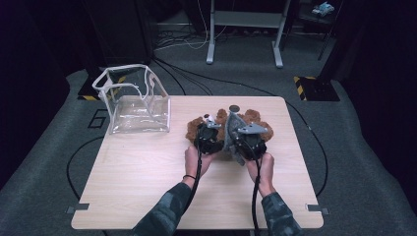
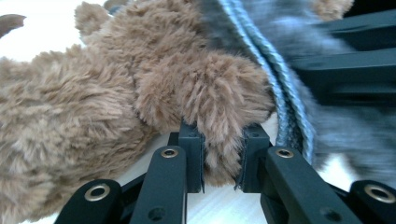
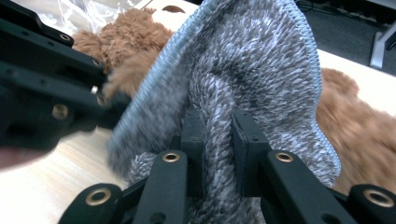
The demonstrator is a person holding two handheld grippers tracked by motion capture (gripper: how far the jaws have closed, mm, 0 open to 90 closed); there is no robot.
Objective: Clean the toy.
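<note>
Left gripper (image 2: 218, 161) clenched on limb of brown plush toy (image 2: 93, 107), pinning it at centre of pale wooden table (image 1: 147, 187). Right gripper (image 3: 215, 140) pinching fold of grey fuzzy cloth (image 3: 252, 70), lifted off toy, likely to separate them. Clear plastic bag (image 1: 133, 101) upper left, mouth open.

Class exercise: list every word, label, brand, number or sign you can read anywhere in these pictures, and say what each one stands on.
"6": a large outlined figure on the grey floor left of the table, partly hidden behind the clear plastic bag; it reads most likely as a six.
Nothing legible on the brown plush toy, the grey cloth or either gripper.
</note>
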